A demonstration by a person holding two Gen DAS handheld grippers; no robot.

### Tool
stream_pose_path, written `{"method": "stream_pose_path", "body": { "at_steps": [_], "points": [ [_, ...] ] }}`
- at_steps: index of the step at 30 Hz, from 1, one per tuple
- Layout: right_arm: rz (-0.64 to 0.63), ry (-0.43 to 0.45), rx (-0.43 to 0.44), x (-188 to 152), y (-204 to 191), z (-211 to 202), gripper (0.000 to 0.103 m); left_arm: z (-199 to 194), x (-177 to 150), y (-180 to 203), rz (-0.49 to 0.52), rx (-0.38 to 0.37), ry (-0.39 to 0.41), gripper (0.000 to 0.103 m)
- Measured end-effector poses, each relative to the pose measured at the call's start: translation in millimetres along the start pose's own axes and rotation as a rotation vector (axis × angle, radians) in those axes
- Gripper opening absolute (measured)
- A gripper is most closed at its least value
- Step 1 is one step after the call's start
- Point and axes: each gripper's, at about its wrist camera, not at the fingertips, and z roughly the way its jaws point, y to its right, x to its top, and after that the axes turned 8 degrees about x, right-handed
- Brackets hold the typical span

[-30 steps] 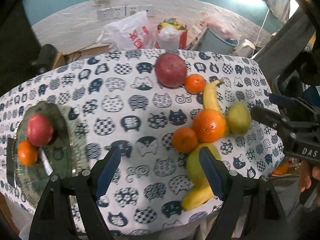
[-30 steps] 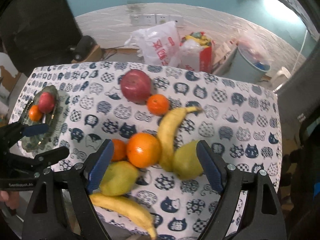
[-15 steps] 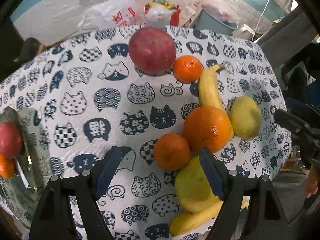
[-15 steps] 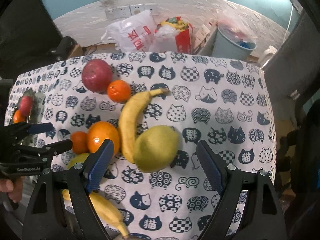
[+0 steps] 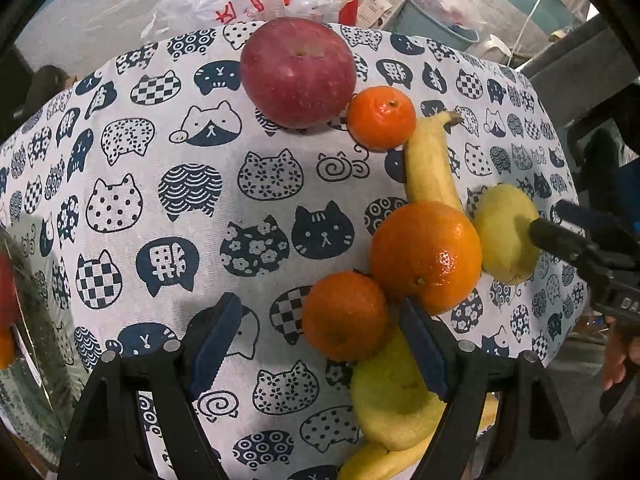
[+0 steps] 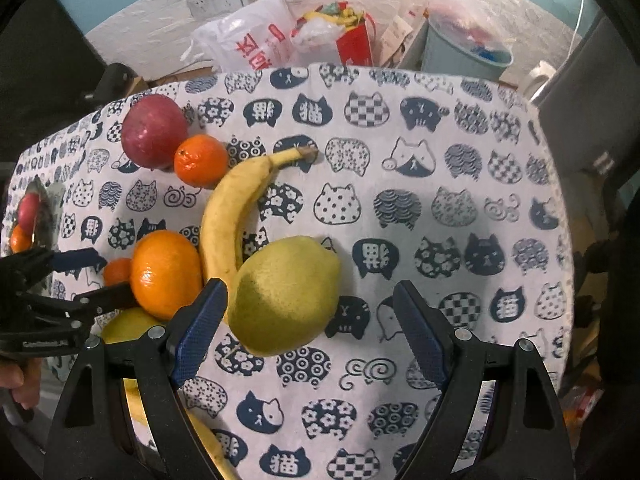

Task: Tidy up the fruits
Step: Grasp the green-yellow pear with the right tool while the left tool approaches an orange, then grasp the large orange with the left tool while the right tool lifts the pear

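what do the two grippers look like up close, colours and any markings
Both are black plastic clamp frames with silver pivot screws and two fingers tipped in blue ridged pads. Left gripper, right gripper. Seen side-on in the other camera, each frame carries small white lettering, too blurred to read. No cables or sleeves show.

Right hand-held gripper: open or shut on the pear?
Open. The right hand-held gripper has both blue pads spread wide, with the pear between them; only the left pad is near it, and tablecloth shows beside the right.
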Motion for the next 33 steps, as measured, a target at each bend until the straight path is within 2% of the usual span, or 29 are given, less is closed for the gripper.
{"method": "stream_pose_path", "body": {
  "at_steps": [12, 14, 15, 20, 24, 33],
  "points": [
    [0.020, -0.082, 0.006, 1, -1, 46, 0.085, 7, -1, 4, 0.033, 0.007, -0.010, 0.082],
    [0.021, -0.075, 0.018, 0, -2, 47, 0.081, 7, -1, 3, 0.033, 0.000, -0.008, 0.082],
    [0.019, -0.076, 0.042, 0, -2, 47, 0.074, 8, -1, 2, 0.033, -0.002, -0.008, 0.082],
    [0.002, -0.073, 0.038, 0, 0, 48, 0.073, 5, -2, 3, 0.045, -0.025, -0.011, 0.073],
    [-0.018, -0.071, -0.002, -4, 1, 46, 0.073, 3, -3, 5, 0.067, -0.013, -0.006, 0.073],
    [-0.005, -0.068, 0.022, -2, -3, 37, 0.073, 7, -3, 0, 0.057, -0.042, -0.016, 0.074]
  ]
}}
